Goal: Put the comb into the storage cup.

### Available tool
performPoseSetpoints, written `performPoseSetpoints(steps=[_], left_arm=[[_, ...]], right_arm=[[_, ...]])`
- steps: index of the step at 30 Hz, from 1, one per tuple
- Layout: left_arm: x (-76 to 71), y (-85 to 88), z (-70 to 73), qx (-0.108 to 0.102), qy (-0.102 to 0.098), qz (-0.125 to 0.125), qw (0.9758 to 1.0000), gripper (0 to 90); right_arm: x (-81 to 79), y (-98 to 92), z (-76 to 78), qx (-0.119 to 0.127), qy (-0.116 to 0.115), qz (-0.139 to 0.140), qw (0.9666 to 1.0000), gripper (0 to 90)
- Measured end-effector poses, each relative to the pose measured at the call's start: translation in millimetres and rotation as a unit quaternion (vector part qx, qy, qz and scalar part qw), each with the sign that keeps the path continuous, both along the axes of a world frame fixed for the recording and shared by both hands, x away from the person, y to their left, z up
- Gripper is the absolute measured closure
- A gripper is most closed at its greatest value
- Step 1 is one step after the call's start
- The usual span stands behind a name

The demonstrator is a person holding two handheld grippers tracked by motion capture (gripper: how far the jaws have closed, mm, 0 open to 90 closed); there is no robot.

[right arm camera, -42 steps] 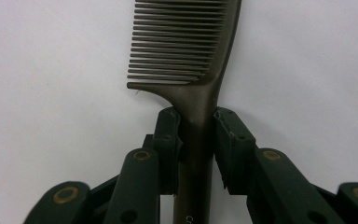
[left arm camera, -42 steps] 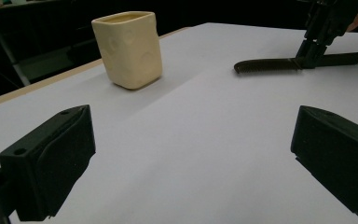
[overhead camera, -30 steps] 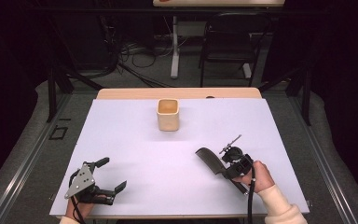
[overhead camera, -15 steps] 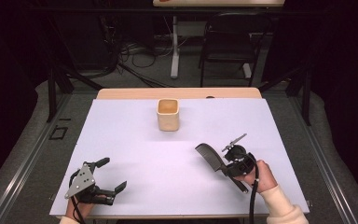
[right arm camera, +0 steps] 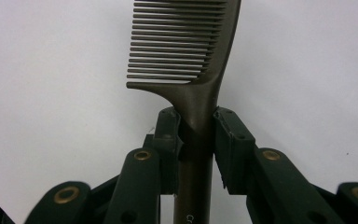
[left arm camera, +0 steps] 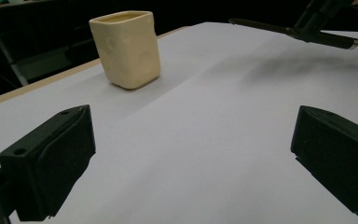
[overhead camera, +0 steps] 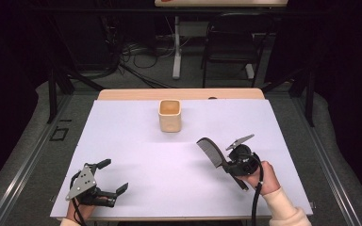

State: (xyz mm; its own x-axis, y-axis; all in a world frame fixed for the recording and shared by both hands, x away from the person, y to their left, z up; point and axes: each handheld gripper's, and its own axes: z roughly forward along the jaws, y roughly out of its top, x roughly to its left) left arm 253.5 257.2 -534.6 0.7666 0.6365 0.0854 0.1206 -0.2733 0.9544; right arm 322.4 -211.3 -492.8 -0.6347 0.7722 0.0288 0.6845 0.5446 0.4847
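Above the white sheet (overhead camera: 136,141), near its right front, my right claw (right arm camera: 197,122) clamped a dark comb (right arm camera: 186,51) by its handle, teeth out, while my left claw (overhead camera: 108,177) rested agape, the cream cup (overhead camera: 170,115) well beyond.

The left gripper (overhead camera: 107,182) rests low near the table's (overhead camera: 136,136) front left corner, jaws spread wide. The right gripper (overhead camera: 227,162) hangs over the table's right side, clamped on a comb (overhead camera: 211,151).

A lab (dark): white-covered table (overhead camera: 136,141), floor cables (overhead camera: 136,52), chair (overhead camera: 231,42).
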Motion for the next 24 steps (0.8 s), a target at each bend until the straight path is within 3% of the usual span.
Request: performPoseSetpoints(steps=[13,24], left_arm=[[-0.4,-0.3,0.2,-0.001,-0.001,0.001,1.0000,0.0],[-0.8,0.2,0.4,-0.003,-0.003,0.004,1.0000,0.0]], right_arm=[[-2.4,-0.8,6.8,0.027,-0.038,-0.009,0.9989,72.1],[-4.0,-0.9,11.0,0.051,-0.077,-0.009,0.9956,72.1]])
